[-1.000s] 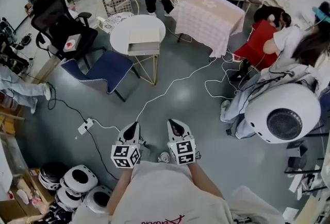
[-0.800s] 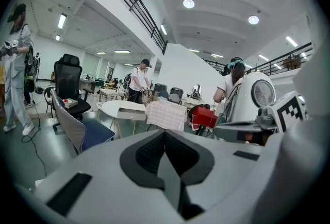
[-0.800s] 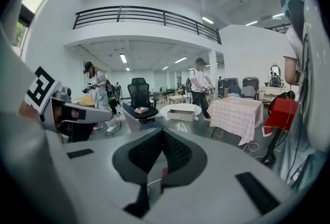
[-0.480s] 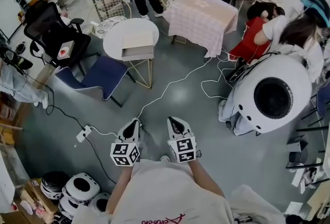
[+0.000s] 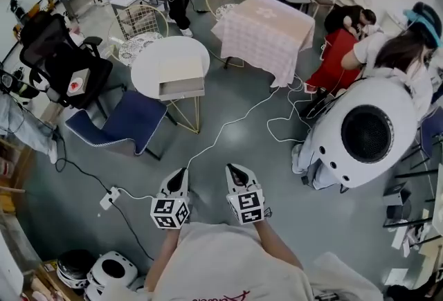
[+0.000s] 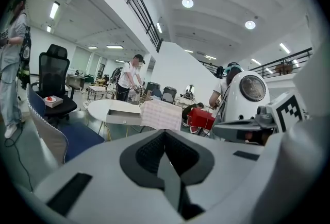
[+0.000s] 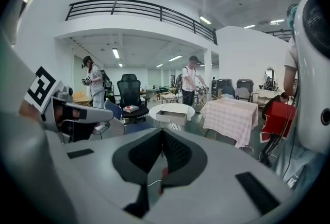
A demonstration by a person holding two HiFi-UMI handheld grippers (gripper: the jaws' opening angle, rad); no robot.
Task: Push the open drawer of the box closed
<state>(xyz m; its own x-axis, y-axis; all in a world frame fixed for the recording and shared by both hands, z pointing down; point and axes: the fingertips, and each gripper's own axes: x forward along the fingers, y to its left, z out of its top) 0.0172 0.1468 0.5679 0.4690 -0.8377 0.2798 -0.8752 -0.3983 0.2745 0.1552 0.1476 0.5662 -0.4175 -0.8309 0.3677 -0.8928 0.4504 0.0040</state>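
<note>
**Ana:** On the round white table (image 5: 147, 57), well ahead of the person, the pale box (image 5: 181, 70) is sitting with its drawer (image 5: 181, 93) pulled out, isn't it?

**Ben:** Yes. The drawer is facing the person and reaching about to the table's near edge. Nothing is touching it.

**Ana:** What is standing around that table?

**Ben:** A blue chair (image 5: 118, 123) is sitting just beside it on the left. Beyond the chair, a black office chair (image 5: 48, 57) is carrying a small white box (image 5: 76, 83) on its seat. A table under a pink checked cloth (image 5: 266, 26) is standing to the right. A white cable (image 5: 228, 123) is trailing over the grey floor from that side toward the person.

**Ana:** And the grippers?

**Ben:** Both are hovering side by side, low in front of the person's chest and well apart from the box. The left gripper (image 5: 181, 172) is keeping its jaws together, pads meeting with nothing between them. The right gripper (image 5: 230, 168) is doing the same, closed and empty.

**Ana:** Anything farther out?

**Ben:** A large white domed machine (image 5: 360, 133) is filling the right side. White helmets (image 5: 111, 270) are lying at the lower left.
</note>
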